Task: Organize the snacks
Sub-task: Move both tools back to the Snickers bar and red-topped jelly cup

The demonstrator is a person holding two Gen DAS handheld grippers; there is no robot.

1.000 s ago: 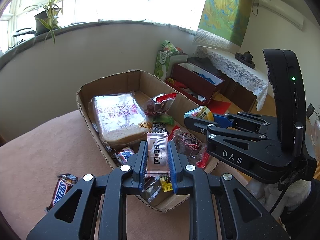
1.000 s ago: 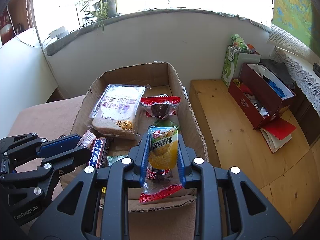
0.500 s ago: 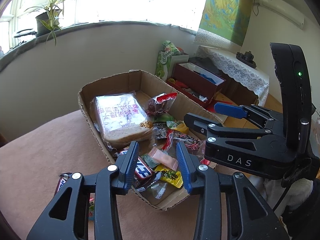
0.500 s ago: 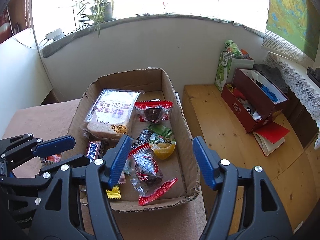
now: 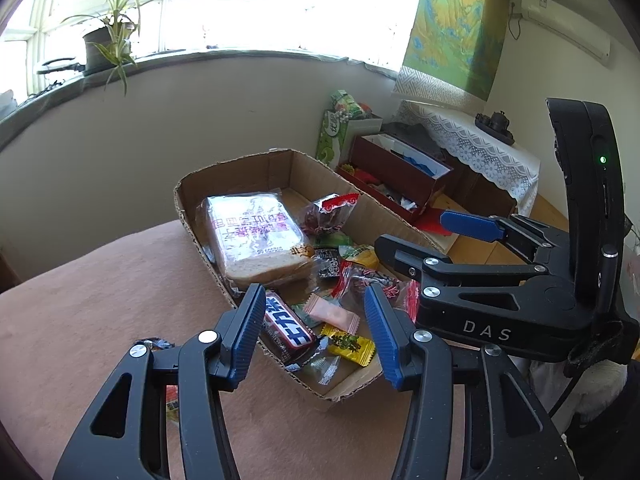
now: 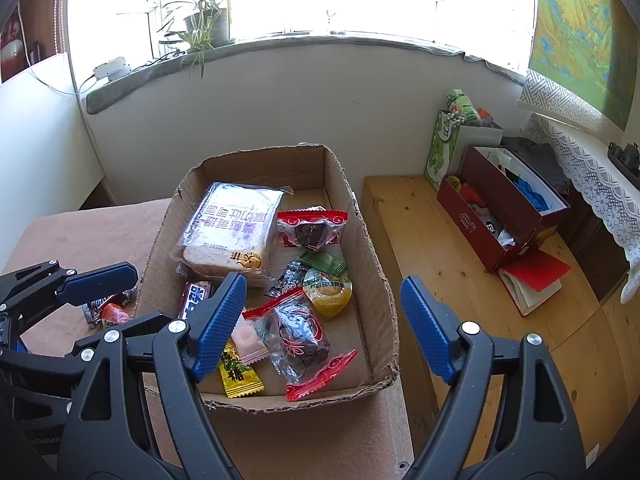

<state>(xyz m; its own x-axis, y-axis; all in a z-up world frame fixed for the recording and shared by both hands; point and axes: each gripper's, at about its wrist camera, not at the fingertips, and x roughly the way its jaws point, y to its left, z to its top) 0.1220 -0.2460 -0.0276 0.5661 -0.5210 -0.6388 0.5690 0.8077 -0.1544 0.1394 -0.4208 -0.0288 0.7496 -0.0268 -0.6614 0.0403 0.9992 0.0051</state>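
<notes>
Blue-padded fingers on both grippers have just been opening and hold nothing: left gripper (image 5: pixel 312 336) part open, right gripper (image 6: pixel 324 328) wide, both above the near end of the cardboard box (image 6: pixel 380 280). Drop step looks done; next likely fetch the loose bar (image 6: pixel 110 308) lying on the brown surface (image 5: pixel 100 300) left of the box. Inside, near to far: yellow candy (image 6: pixel 240 374), pink wafer (image 5: pixel 332 314), Chinese-lettered chocolate bar (image 5: pixel 286 328), bread pack (image 6: pixel 232 228) dated 202509. "DAS" reads on the right gripper's body.
</notes>
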